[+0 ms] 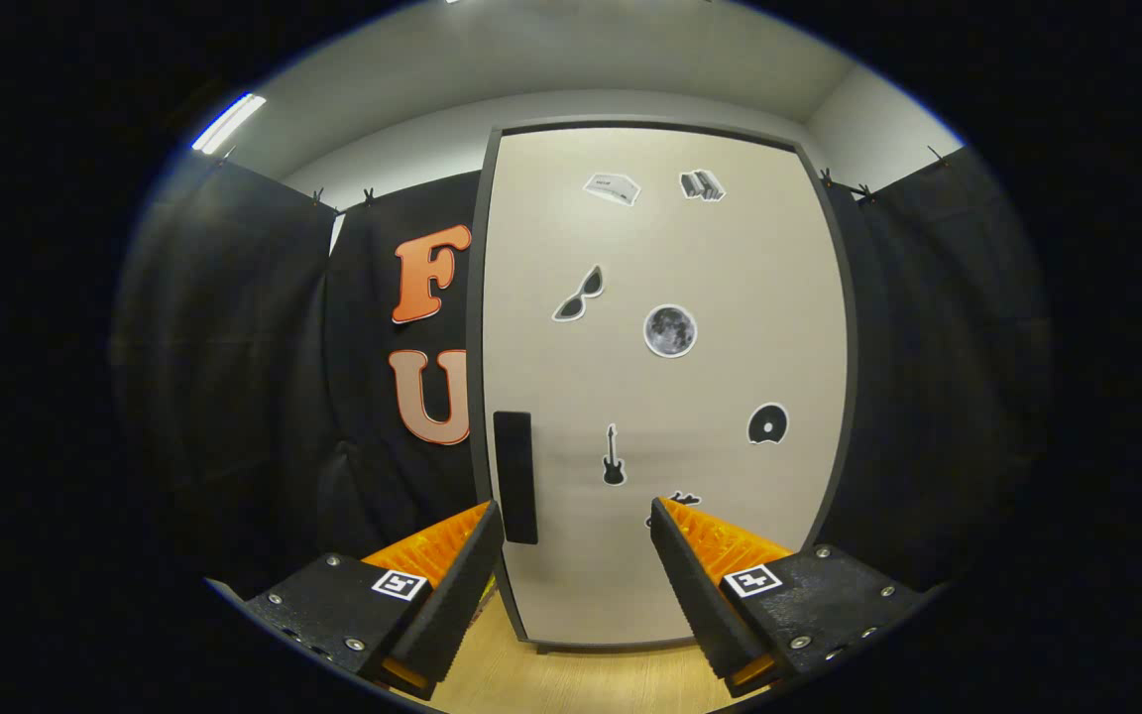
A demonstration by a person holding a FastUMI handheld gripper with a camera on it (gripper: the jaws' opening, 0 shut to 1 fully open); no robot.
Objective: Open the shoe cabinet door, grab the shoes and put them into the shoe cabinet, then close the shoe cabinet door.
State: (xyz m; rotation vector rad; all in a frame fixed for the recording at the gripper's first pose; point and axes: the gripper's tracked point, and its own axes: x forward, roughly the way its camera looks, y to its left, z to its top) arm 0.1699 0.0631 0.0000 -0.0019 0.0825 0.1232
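Note:
The shoe cabinet stands straight ahead, its beige door shut and framed in dark grey. Several small stickers dot the door. A black rectangular handle runs upright along the door's left edge. My gripper is open, with nothing between its orange-and-black fingers. The left fingertip sits just left of the handle's lower part, seemingly short of it. The right fingertip lies in front of the door's lower middle.
Black cloth walls hang to the left and right of the cabinet. A light wooden floor runs beneath the fingers up to the cabinet's base. A white wall and ceiling rise behind the cabinet.

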